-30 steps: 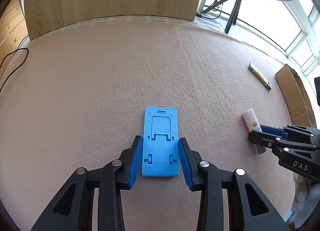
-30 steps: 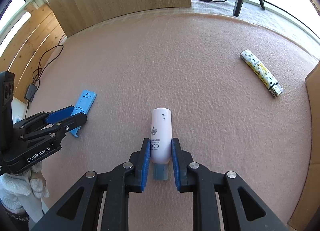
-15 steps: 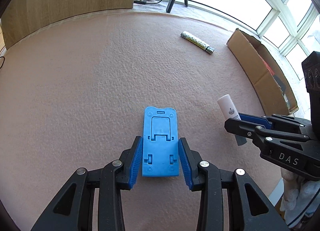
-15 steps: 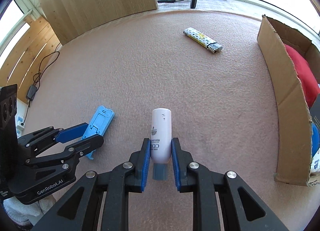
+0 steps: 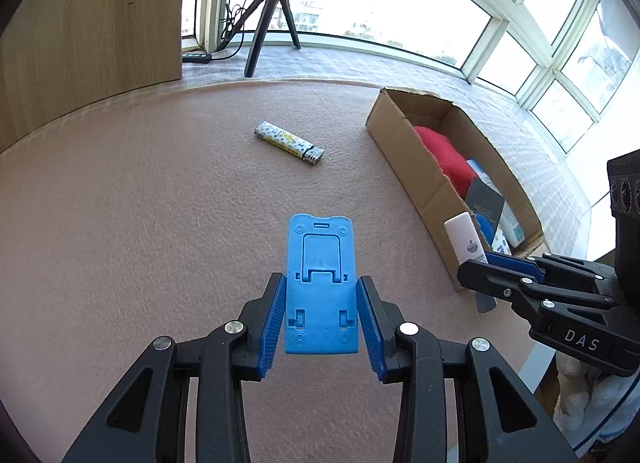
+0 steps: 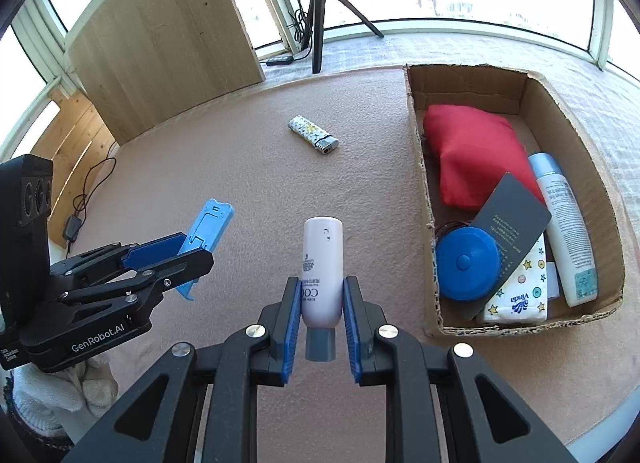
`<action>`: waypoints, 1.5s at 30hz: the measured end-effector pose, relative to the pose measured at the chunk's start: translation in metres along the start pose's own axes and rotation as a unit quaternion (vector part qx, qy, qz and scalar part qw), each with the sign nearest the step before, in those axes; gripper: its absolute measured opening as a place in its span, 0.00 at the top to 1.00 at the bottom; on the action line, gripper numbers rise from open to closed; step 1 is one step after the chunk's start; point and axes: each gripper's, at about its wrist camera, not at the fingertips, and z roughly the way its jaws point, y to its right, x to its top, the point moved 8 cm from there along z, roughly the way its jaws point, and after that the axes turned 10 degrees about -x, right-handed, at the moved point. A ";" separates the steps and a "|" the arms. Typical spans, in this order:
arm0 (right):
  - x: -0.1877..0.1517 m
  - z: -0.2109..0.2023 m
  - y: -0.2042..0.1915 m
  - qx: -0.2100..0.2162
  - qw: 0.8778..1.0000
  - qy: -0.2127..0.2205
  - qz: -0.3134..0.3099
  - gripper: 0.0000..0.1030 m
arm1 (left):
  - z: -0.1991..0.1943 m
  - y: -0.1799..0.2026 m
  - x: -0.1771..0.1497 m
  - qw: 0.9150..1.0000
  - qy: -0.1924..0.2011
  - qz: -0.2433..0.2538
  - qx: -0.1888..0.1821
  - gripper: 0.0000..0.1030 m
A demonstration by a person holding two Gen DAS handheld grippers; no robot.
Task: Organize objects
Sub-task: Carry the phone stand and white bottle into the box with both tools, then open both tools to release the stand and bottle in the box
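Observation:
My left gripper point(image 5: 321, 295) is shut on a flat blue plastic phone stand point(image 5: 320, 275), held up over the pink felt table; the same stand point(image 6: 206, 235) shows at the left of the right wrist view. My right gripper point(image 6: 322, 295) is shut on a white tube point(image 6: 322, 267) with a grey cap, also lifted; the tube point(image 5: 466, 241) appears at the right of the left wrist view, just short of the cardboard box point(image 5: 404, 151). A patterned lighter point(image 6: 313, 134) lies on the felt beyond both grippers.
The open cardboard box point(image 6: 420, 167) stands at the right and holds a red pouch point(image 6: 476, 151), a blue round case point(image 6: 466, 263), a dark card, a tissue pack and a white bottle. A wooden panel point(image 6: 168, 39) and a tripod point(image 6: 320, 15) stand at the back.
Both grippers have swung right and lifted with their objects. The box has come into fuller view and closer, and the lighter has shifted toward the centre of both views.

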 end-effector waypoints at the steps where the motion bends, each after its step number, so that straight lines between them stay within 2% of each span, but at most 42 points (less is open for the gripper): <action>1: 0.005 -0.004 0.007 -0.003 1.000 0.006 0.004 0.82 | 0.002 0.008 0.006 1.000 0.002 0.004 -0.004 0.62; 10: 0.026 -0.026 0.083 -0.044 0.997 0.040 0.046 0.82 | 0.033 0.081 0.052 0.998 0.014 0.054 -0.034 0.62; 16: 0.028 -0.024 0.131 -0.065 0.994 0.038 0.075 0.82 | 0.067 0.126 0.061 0.995 -0.001 0.084 -0.045 0.62; 22: 0.026 -0.017 0.157 -0.074 0.993 0.032 0.091 0.82 | 0.095 0.157 0.066 0.993 -0.017 0.105 -0.049 0.62; 28: 0.025 -0.016 0.168 -0.076 0.992 0.032 0.100 0.82 | 0.108 0.173 0.067 0.992 -0.023 0.117 -0.049 0.62; 38: 0.026 -0.015 0.171 -0.072 0.991 0.031 0.104 0.81 | 0.108 0.175 0.067 0.992 -0.024 0.117 -0.050 0.62; 42: 0.026 -0.016 0.170 -0.072 0.991 0.031 0.111 0.67 | 0.104 0.173 0.066 0.991 -0.022 0.120 -0.045 0.61; 45: 0.026 -0.017 0.168 -0.070 0.990 0.030 0.115 0.67 | 0.100 0.169 0.065 0.992 -0.020 0.117 -0.045 0.62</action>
